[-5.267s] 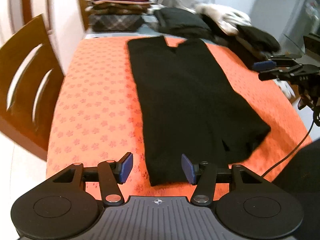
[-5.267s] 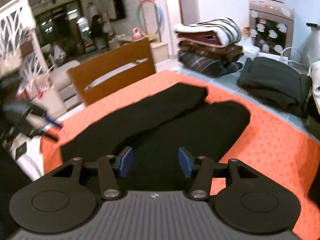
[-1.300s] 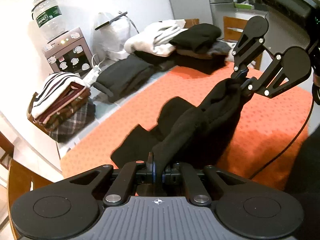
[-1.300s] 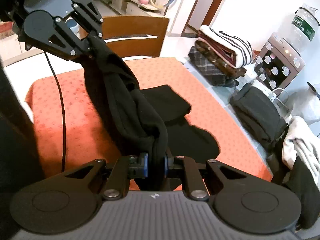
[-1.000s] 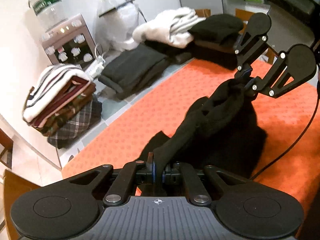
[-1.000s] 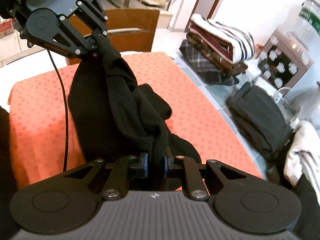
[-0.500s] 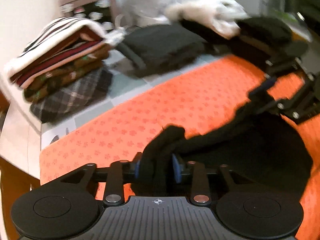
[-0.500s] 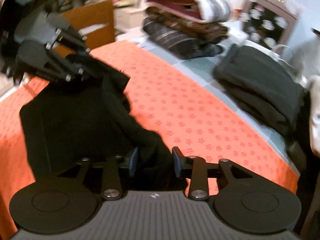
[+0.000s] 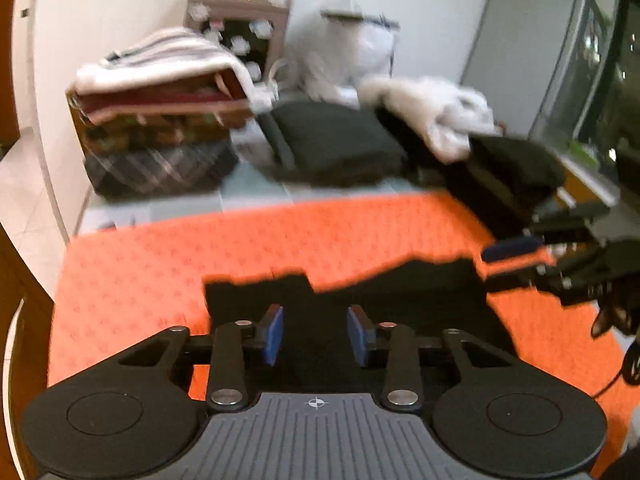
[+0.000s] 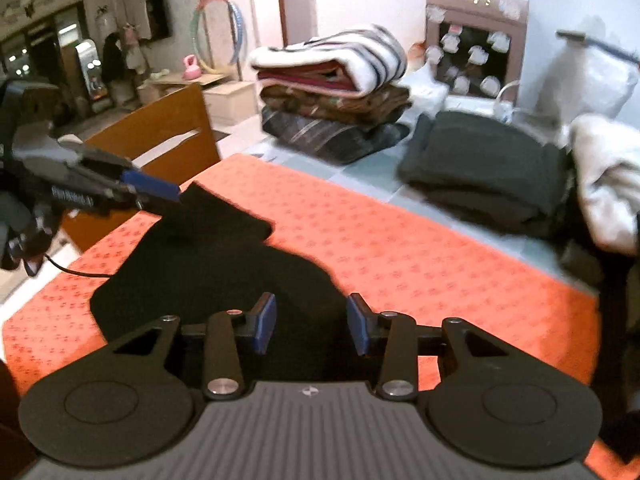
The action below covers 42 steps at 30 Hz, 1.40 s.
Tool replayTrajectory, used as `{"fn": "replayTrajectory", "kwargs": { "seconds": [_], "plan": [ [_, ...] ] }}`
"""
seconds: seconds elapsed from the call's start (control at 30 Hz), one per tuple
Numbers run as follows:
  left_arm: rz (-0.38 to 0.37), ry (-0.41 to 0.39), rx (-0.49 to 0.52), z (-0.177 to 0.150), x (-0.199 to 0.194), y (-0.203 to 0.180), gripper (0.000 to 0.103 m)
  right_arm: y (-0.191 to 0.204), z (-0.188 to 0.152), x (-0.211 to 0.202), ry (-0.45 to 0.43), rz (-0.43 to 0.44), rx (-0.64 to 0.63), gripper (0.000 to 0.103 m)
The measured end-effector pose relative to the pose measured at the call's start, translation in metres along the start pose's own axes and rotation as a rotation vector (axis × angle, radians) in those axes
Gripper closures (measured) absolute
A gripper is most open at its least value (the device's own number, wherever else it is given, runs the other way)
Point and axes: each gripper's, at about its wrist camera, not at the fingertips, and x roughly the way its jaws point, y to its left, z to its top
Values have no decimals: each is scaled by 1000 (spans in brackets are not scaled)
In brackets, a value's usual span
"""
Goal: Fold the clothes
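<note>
Only the right wrist view shows the brown wooden chair back (image 10: 160, 132) at the table's far edge and the room beyond it, while the left wrist view alone takes in the grey cabinet (image 9: 528, 52) on the far right. The black knitted garment (image 9: 360, 300) lies flat, folded over, on the orange patterned tablecloth (image 9: 168, 272). The left gripper (image 9: 315, 335) and the right gripper (image 10: 307, 323) both have their blue-padded jaws spread wide above the black fabric, gripping nothing.
</note>
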Motion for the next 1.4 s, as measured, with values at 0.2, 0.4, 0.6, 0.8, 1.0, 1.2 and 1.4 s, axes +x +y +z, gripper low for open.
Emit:
{"fn": "replayTrajectory", "kwargs": {
  "seconds": [0.2,0.4,0.6,0.8,1.0,1.2,1.4],
  "plan": [
    [57,77,-87,-12,39,15,72,-10,-13,35,39,-27,85,59],
    [55,94,-141,-18,54,25,72,-32,-25,60,74,-39,241,73],
    [64,75,-183,-14,46,27,71,-35,-27,57,55,-31,287,72],
    [72,13,-228,-13,7,21,47,-24,-17,15,-4,-59,275,52],
    [66,-40,-363,-37,-47,14,35,-15,-30,-30,-42,-54,328,39],
    [65,-48,-437,-76,-75,2,13,-9,-66,-47,-35,-35,390,29],
    [60,8,-480,-102,-68,-3,12,-11,-101,-35,3,-11,490,24]
  ]
}}
